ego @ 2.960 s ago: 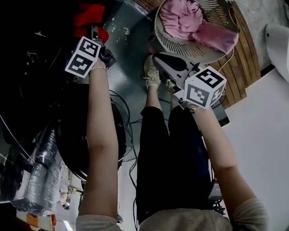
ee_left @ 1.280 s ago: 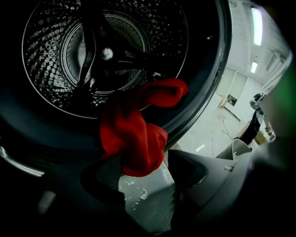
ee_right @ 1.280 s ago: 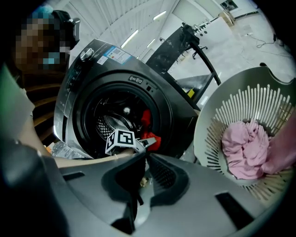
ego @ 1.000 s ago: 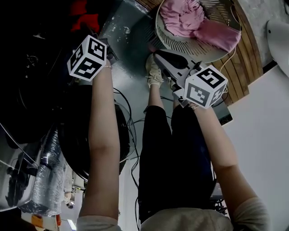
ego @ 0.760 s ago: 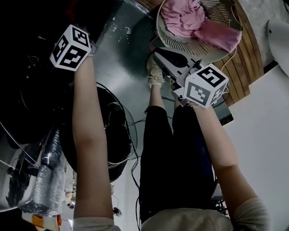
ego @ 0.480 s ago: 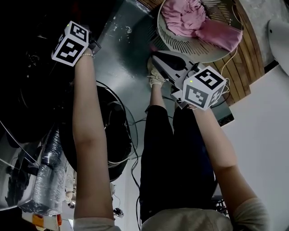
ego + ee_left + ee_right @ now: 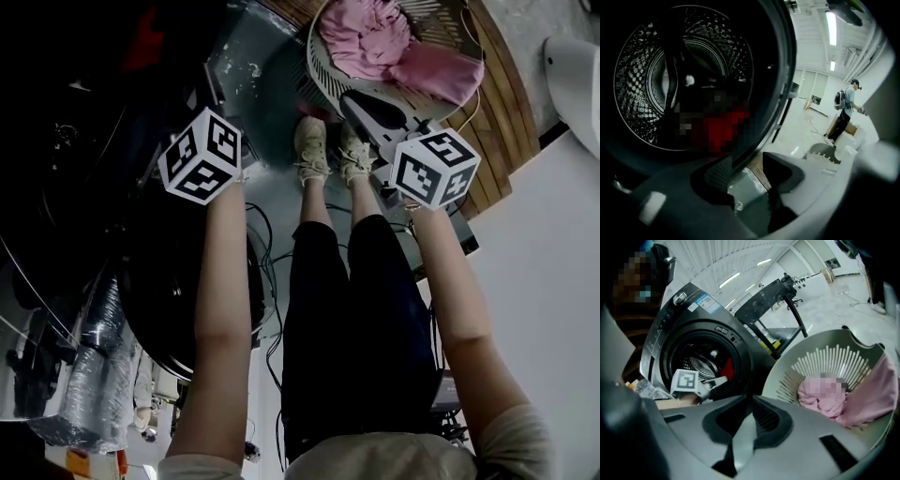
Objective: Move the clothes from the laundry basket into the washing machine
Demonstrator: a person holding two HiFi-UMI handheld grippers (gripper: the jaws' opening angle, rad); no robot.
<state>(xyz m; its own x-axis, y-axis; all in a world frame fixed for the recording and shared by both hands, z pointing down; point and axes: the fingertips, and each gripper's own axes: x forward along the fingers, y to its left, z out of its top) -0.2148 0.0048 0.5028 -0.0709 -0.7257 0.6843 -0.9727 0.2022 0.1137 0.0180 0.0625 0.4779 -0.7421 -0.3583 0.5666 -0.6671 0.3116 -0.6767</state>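
The left gripper [image 7: 747, 178], at the dark grey front-loading washing machine [image 7: 776, 70], holds nothing; its fingers [image 7: 717, 176] have just been opening and stand half apart. A red garment [image 7: 726, 126] lies in the drum. The right gripper [image 7: 750, 423], nearly closed and empty, faces the pink clothes [image 7: 825, 397] in the white slotted laundry basket [image 7: 801, 362]. The step looks like reaching for the next load, which calls for opening wide over that heap.

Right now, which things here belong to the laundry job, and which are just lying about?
For the job: washing machine, laundry basket, pink clothes in it, red garment inside the machine.
Lying about: floor cables, black metal stand.
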